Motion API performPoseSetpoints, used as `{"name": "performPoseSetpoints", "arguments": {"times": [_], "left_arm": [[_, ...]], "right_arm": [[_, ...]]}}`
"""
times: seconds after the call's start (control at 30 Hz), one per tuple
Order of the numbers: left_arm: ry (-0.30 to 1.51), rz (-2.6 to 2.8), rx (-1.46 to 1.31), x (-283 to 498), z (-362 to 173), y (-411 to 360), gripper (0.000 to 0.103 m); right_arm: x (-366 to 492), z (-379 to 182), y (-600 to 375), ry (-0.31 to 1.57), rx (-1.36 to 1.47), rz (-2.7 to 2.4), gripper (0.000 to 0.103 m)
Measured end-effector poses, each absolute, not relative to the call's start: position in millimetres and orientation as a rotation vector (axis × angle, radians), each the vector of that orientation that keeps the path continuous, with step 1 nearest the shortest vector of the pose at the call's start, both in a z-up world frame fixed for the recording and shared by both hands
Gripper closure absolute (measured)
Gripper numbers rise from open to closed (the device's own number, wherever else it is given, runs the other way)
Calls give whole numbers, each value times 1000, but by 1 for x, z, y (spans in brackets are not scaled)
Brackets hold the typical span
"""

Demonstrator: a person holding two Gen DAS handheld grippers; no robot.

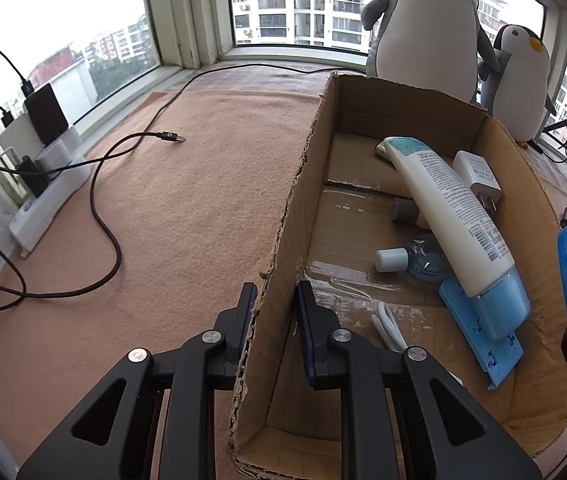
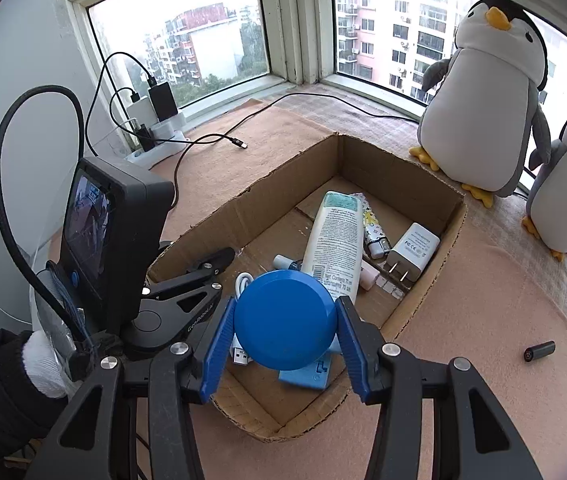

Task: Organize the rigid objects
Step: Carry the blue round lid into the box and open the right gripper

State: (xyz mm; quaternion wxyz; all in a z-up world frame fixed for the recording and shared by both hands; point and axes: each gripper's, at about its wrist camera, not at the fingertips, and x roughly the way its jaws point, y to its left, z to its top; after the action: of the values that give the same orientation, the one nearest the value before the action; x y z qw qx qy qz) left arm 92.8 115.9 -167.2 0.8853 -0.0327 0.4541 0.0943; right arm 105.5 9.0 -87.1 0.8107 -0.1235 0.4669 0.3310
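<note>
Blue round lid (image 2: 285,320), pinched between the right tool (image 2: 285,326) pads above the cardboard box (image 2: 435,276), should drop toward the free floor at 7 o'clock, while the left tool (image 1: 275,312) stays clamped on the box wall.

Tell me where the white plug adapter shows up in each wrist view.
Left wrist: white plug adapter right of centre, by the cardboard box's far right corner.
Right wrist: adapter right of centre, against the box's right wall.
Shared landmark: the white lotion tube beside it.
</note>
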Motion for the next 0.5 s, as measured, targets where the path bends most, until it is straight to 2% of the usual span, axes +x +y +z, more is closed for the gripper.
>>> {"name": "performPoseSetpoints", "arguments": {"times": [0.5], "left_arm": [[944,198,-68,93,-167,116,86]], "right_arm": [[106,-93,19,1002,-268,717,57]]}}
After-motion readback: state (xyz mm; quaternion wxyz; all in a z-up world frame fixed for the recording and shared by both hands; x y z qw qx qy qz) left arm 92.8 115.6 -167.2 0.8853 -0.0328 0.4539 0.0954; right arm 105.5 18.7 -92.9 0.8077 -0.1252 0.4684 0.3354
